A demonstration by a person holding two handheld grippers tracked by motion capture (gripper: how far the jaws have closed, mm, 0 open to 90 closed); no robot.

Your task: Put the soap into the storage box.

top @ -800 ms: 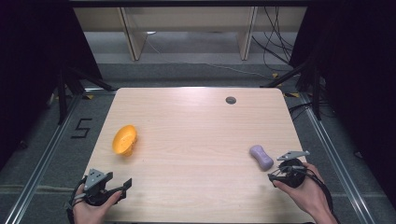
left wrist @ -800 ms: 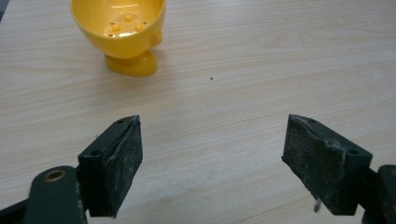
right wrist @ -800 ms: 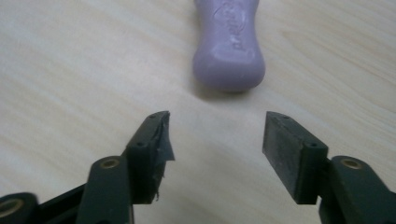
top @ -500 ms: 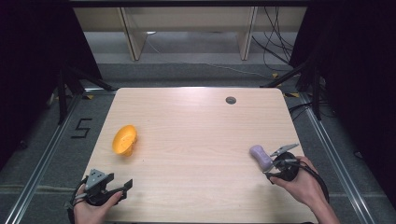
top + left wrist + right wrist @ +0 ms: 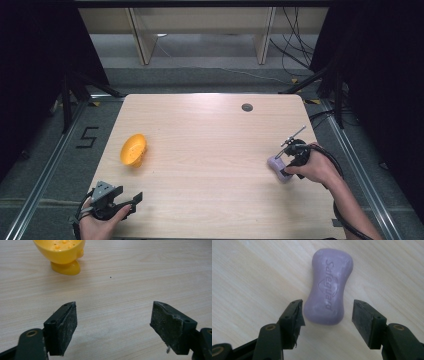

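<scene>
A purple bar of soap (image 5: 328, 287) marked "Safeguard" lies flat on the wooden table (image 5: 210, 150) near its right edge; it is the purple bar of soap (image 5: 278, 169) in the high view. My right gripper (image 5: 326, 315) is open, its two jaws straddling the near end of the soap without touching it; the right gripper (image 5: 287, 164) sits over it in the high view. A yellow cup-like dish (image 5: 133, 149) lies tipped on its side at the left, seen as the yellow dish (image 5: 62, 253) ahead of my left gripper (image 5: 113, 326). The left gripper (image 5: 122, 204) is open and holds nothing, near the front left corner.
A small dark round hole (image 5: 247, 107) is set in the table's far right part. Metal rails (image 5: 45, 175) run along the floor on both sides. Cables (image 5: 295, 55) lie on the floor beyond the table, and a "5" mark (image 5: 87, 137) is on the floor at the left.
My right gripper has moved forward and left onto the soap, its jaws now on either side of it. The left gripper has stayed put.
</scene>
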